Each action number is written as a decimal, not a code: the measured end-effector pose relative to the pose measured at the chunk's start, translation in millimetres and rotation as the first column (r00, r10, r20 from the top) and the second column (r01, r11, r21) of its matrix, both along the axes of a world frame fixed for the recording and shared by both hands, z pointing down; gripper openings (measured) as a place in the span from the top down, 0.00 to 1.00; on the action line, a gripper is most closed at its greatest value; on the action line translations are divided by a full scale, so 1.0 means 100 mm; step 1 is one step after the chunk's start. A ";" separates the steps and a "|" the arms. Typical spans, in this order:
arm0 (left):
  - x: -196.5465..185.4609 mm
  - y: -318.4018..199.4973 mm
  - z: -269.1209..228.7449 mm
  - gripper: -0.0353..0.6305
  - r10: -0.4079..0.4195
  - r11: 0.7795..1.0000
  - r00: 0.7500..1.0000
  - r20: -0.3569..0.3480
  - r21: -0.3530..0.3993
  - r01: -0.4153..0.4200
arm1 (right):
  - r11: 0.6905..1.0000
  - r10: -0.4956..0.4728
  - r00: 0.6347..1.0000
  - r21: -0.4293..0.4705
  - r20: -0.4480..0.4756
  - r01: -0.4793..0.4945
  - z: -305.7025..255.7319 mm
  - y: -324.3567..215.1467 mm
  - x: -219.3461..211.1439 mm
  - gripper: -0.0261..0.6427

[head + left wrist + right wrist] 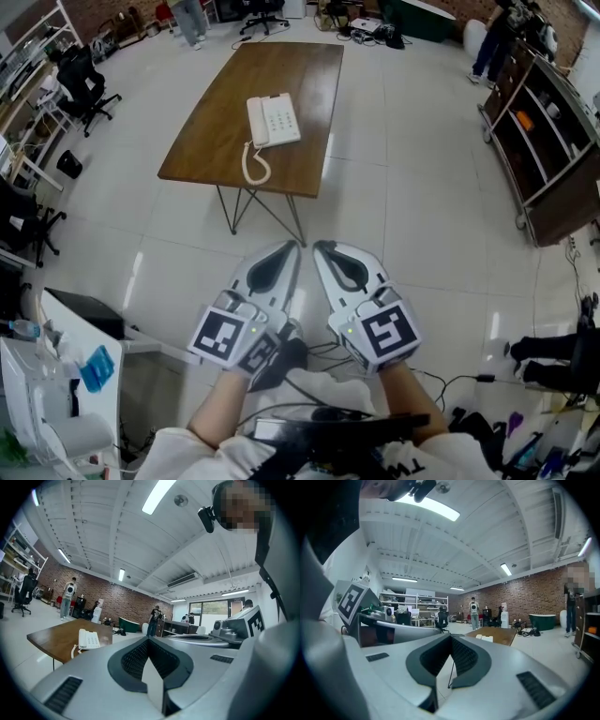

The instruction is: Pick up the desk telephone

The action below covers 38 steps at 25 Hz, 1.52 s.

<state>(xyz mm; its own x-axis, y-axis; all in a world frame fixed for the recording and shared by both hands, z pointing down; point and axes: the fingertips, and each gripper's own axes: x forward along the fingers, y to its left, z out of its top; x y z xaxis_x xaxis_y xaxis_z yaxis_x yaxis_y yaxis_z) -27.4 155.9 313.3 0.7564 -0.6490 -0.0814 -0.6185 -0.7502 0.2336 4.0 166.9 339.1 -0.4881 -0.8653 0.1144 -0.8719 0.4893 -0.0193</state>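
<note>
A white desk telephone (273,120) with its coiled cord (254,166) lies near the front end of a brown wooden table (211,131), ahead of me. My left gripper (294,247) and right gripper (319,247) are held side by side over the white floor, short of the table, both shut with nothing between the jaws. In the left gripper view the telephone (88,638) shows on the table (58,638) at the left, beyond the shut left gripper (148,641). The right gripper view shows the table (499,633) and telephone (486,638) far off past the right gripper (451,638).
Black office chairs (84,82) stand at the far left and a dark shelf unit (548,141) at the right. A white desk (56,375) with clutter is at my near left. Cables (469,380) trail on the floor. People stand at the room's far end (491,42).
</note>
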 end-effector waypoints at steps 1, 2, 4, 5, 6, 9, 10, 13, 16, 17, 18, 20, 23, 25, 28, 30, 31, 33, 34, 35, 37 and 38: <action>-0.01 -0.08 0.00 0.94 0.002 1.000 1.000 0.000 -0.001 -0.002 | 1.000 0.002 1.000 -0.006 -0.001 -0.002 0.01 -0.08 -0.01 0.96; -0.02 -0.15 0.00 0.94 0.003 1.000 1.000 0.001 -0.002 -0.003 | 1.000 0.003 1.000 -0.013 -0.004 -0.003 0.02 -0.15 -0.01 0.96; -0.06 -0.29 0.01 0.94 0.003 1.000 1.000 0.000 -0.005 -0.003 | 1.000 0.005 1.000 -0.025 -0.005 -0.005 0.02 -0.29 -0.05 0.96; -0.08 -0.36 0.01 0.94 0.001 1.000 1.000 -0.003 -0.010 -0.001 | 1.000 0.006 1.000 -0.030 -0.005 -0.007 0.03 -0.36 -0.07 0.96; -0.11 -0.43 0.01 0.94 -0.001 1.000 1.000 -0.005 -0.016 0.001 | 0.999 0.007 1.000 -0.034 -0.005 -0.008 0.03 -0.43 -0.09 0.96; -0.16 -0.61 0.02 0.94 -0.002 1.000 1.000 -0.010 -0.026 0.002 | 0.999 0.003 1.000 -0.037 -0.007 -0.003 0.02 -0.60 -0.16 0.96; -0.18 -0.66 0.02 0.94 0.000 1.000 1.000 -0.012 -0.027 0.000 | 0.999 0.002 1.000 -0.038 -0.008 -0.002 0.02 -0.65 -0.18 0.96; -0.23 -0.82 0.01 0.94 0.003 1.000 1.000 -0.022 -0.024 -0.003 | 0.999 0.003 1.000 -0.049 -0.014 -0.004 0.04 -0.80 -0.24 0.96; -0.32 -0.98 0.01 0.94 0.004 1.000 0.999 -0.038 -0.025 -0.005 | 0.998 0.012 1.000 -0.059 -0.023 -0.013 0.05 -0.95 -0.31 0.96; -0.35 -1.03 0.01 0.94 0.010 1.000 0.999 -0.039 -0.020 -0.011 | 0.998 0.015 1.000 -0.059 -0.027 -0.017 0.05 -1.00 -0.35 0.96; -0.38 -1.07 0.01 0.94 0.018 1.000 0.999 -0.038 -0.014 -0.018 | 0.998 0.020 0.999 -0.059 -0.030 -0.021 0.05 -1.04 -0.38 0.96; -0.42 -1.13 0.00 0.94 0.033 0.999 0.999 -0.037 -0.004 -0.034 | 0.998 0.031 0.999 -0.060 -0.035 -0.033 0.04 -1.11 -0.42 0.96; -0.44 -1.22 -0.03 0.94 0.045 0.999 0.998 -0.050 0.000 -0.045 | 0.997 0.039 0.998 -0.060 -0.043 -0.042 0.02 -1.18 -0.46 0.96; -0.44 -1.24 -0.06 0.94 0.050 0.999 0.997 -0.058 -0.004 -0.051 | 0.997 0.042 0.998 -0.059 -0.048 -0.045 0.02 -1.20 -0.47 0.96; -0.46 -1.23 -0.08 0.94 0.059 0.998 0.996 -0.063 -0.003 -0.059 | 0.998 0.046 0.998 -0.044 -0.053 -0.048 0.01 -1.22 -0.50 0.96; -0.49 -1.23 -0.08 0.94 0.060 0.998 0.996 -0.060 0.006 -0.060 | 0.998 0.048 0.997 -0.039 -0.052 -0.050 0.01 -1.23 -0.53 0.96; -0.51 -1.24 -0.07 0.94 0.061 0.998 0.997 -0.057 0.009 -0.060 | 0.998 0.051 0.998 -0.040 -0.049 -0.053 0.02 -1.23 -0.54 0.96; -0.52 -1.25 -0.06 0.94 0.061 0.998 0.997 -0.050 0.008 -0.061 | 0.997 0.056 0.998 -0.042 -0.037 -0.057 0.02 -1.25 -0.55 0.96; -0.53 -1.26 -0.05 0.94 0.061 0.998 0.997 -0.046 0.005 -0.061 | 0.998 0.056 0.998 -0.041 -0.034 -0.057 0.02 -1.26 -0.56 0.96; -0.53 -1.27 -0.05 0.94 0.060 0.998 0.997 -0.043 0.002 -0.060 | 0.998 0.055 0.998 -0.039 -0.032 -0.057 0.03 -1.27 -0.55 0.96; -0.53 -1.30 -0.04 0.94 0.059 0.998 0.998 -0.039 0.000 -0.059 | 0.998 0.053 0.998 -0.035 -0.028 -0.054 0.03 -1.31 -0.54 0.96; -0.52 -1.33 -0.04 0.94 0.059 0.998 0.998 -0.037 -0.001 -0.059 | 0.998 0.052 0.998 -0.033 -0.026 -0.053 0.03 -1.34 -0.54 0.96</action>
